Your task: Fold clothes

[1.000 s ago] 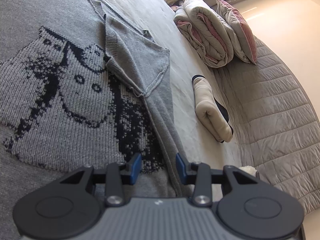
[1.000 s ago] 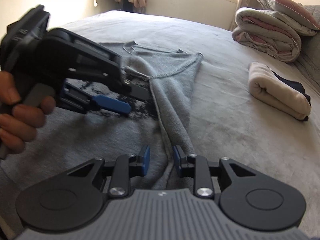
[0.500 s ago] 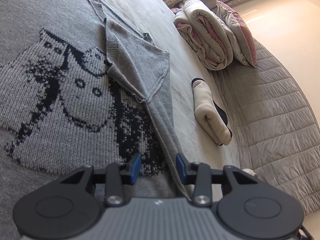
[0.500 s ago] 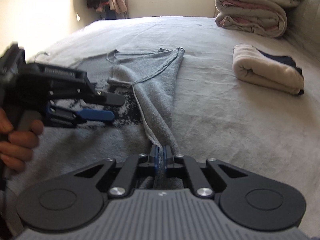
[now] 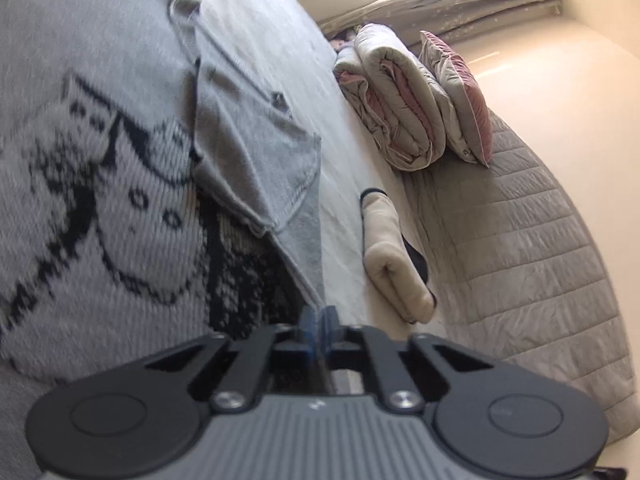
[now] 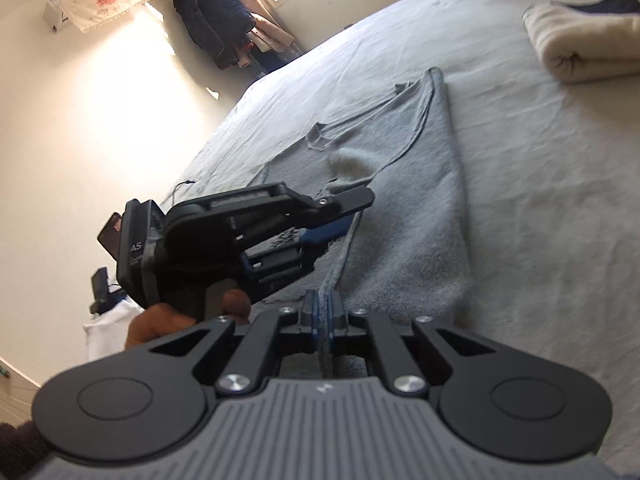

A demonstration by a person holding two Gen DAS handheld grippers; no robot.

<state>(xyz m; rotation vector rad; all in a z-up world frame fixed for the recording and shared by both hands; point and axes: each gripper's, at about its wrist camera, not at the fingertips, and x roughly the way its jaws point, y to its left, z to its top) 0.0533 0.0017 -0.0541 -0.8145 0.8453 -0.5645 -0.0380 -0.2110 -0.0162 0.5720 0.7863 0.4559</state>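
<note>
both grippers went from open to clamped since a second ago. left gripper (image 5: 319,322): its jaws have just been closing and now pinch the folded side edge of the grey knit sweater with a black cartoon pattern (image 5: 132,200), blue pads pressed together on the fabric. right gripper (image 6: 321,312) closed a bit earlier and rolled, so its view is now tilted; its blue pads are shut on the same sweater edge, closer to the hem, with a thin strip of grey knit running out between them.

sweater lies flat on the pale grey bed sheet (image 6: 500,152), pattern side up in the left view, one sleeve folded in over the body. from the right camera the left gripper sits just ahead and to the left, held by a hand (image 6: 180,320), fingertips on the sweater edge.

further along the bed, well apart from the sweater, a rolled cream garment with dark navy trim (image 5: 390,256) lies near the quilted grey headboard (image 5: 520,240). at the far corner of the bed: a folded beige-and-pink duvet (image 5: 396,108) with a pink pillow (image 5: 460,92) leaning against it. left view is motion-blurred.

beyond the bed in the right view, a dark jacket (image 6: 212,16) hangs by the window.
</note>
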